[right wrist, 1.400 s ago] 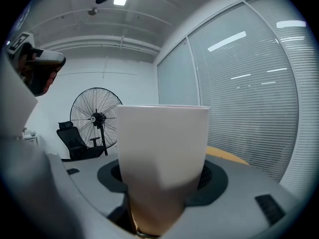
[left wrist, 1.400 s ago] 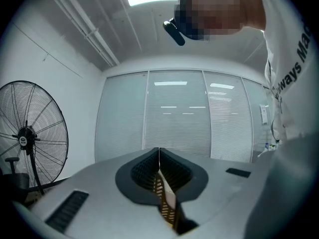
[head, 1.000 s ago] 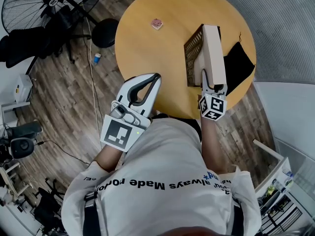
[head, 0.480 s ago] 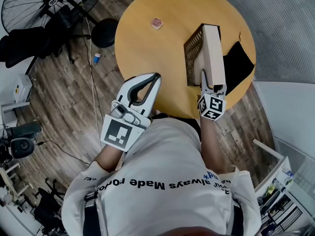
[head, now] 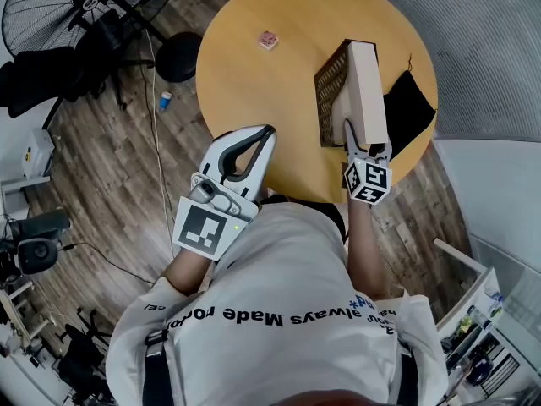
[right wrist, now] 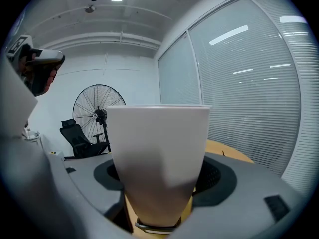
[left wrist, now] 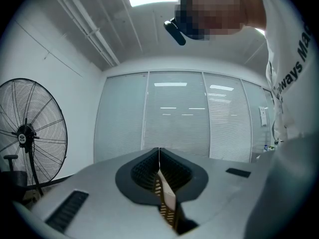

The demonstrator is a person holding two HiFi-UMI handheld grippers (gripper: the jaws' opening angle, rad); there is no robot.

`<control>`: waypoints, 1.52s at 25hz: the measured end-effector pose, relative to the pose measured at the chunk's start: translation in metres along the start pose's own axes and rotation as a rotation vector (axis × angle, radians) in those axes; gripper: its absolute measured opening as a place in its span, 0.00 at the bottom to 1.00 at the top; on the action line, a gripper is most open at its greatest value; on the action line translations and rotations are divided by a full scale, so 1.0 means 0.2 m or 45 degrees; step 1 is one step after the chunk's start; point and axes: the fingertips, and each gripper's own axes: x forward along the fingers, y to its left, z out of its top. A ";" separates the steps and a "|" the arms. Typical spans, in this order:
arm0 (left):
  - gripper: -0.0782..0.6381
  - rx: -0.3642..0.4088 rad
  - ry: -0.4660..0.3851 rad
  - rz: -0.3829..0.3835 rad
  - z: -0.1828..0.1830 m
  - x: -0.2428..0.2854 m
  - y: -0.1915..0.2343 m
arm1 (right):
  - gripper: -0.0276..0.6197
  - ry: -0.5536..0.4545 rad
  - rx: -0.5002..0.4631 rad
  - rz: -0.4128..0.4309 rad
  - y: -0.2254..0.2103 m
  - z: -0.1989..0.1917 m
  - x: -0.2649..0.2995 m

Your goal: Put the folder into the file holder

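A beige folder (head: 364,87) stands on edge in the dark mesh file holder (head: 328,91) on the right half of the round wooden table (head: 262,100). My right gripper (head: 360,145) is at the folder's near end. Its jaws are opening, and the folder (right wrist: 159,158) still stands between them and fills the right gripper view. My left gripper (head: 268,132) hovers over the table's near-left edge, away from the holder. It is shut with nothing in it, and its tips (left wrist: 159,151) meet in the left gripper view.
A small pink item (head: 269,40) lies at the table's far side. A black cloth (head: 412,106) sits right of the holder, near the edge. On the floor to the left are a large fan (head: 80,7), a black stool (head: 179,56) and a small bottle (head: 166,100).
The right gripper's marker cube has shifted slightly to the right at the folder's near end. The folder, the holder and the left gripper stay where they were.
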 end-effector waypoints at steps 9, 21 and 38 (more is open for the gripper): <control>0.14 -0.004 0.005 -0.012 -0.02 0.00 -0.02 | 0.59 0.010 -0.024 0.014 -0.01 0.05 -0.08; 0.14 0.002 0.004 -0.034 -0.01 0.01 -0.05 | 0.59 -0.001 -0.067 0.073 0.05 0.19 -0.20; 0.14 0.001 0.012 -0.055 -0.01 0.04 -0.07 | 0.58 -0.057 -0.179 0.204 0.20 0.44 -0.34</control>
